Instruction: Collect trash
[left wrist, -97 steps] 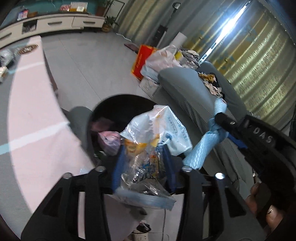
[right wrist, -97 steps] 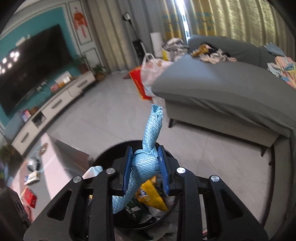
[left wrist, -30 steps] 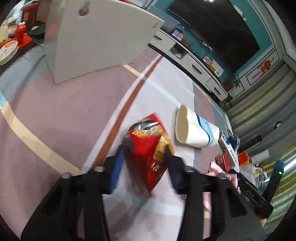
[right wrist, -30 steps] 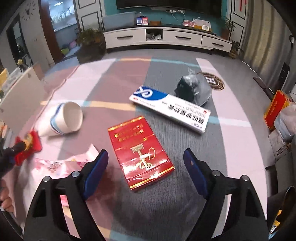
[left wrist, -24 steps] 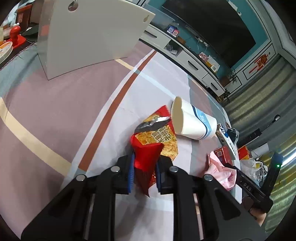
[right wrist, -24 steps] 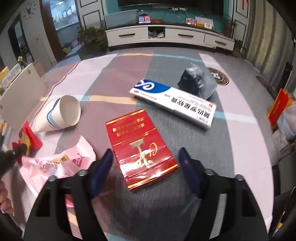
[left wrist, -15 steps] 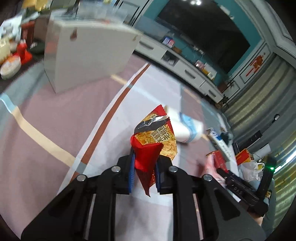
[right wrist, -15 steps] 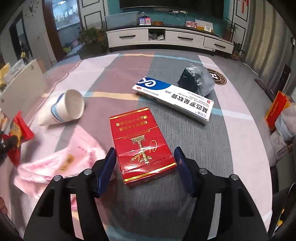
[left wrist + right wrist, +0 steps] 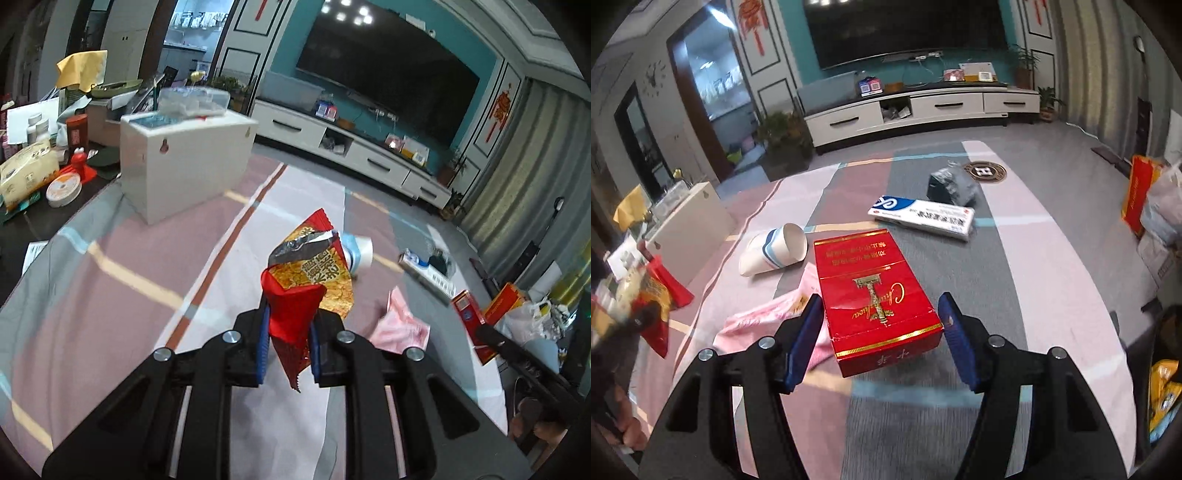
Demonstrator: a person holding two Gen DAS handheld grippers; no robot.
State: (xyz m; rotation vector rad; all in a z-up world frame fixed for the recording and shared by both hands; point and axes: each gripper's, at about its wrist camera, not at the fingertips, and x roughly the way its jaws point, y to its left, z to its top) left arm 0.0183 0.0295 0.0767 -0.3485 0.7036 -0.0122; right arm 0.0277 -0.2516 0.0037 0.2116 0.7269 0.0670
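Observation:
My left gripper [image 9: 286,332] is shut on a red and gold snack wrapper [image 9: 306,280] and holds it above the striped tablecloth; the wrapper also shows at the left of the right wrist view [image 9: 659,295]. My right gripper [image 9: 879,332] has its jaws on both sides of a red carton [image 9: 873,291], which sits tilted with its near end raised; the blue pads [image 9: 805,338] look close to its sides. A pink wrapper [image 9: 768,325] lies left of the carton. A paper cup [image 9: 774,249] lies on its side beyond it.
A white and blue box [image 9: 921,216] and a crumpled dark bag [image 9: 951,184] lie further back on the tablecloth [image 9: 1034,280]. A white box [image 9: 184,166] stands at the table's left end. A red bag [image 9: 1139,192] and plastic bags stand on the floor at the right.
My left gripper has closed on the snack wrapper and lifted it off the table. My right gripper has narrowed around the red carton, whose near end now looks raised.

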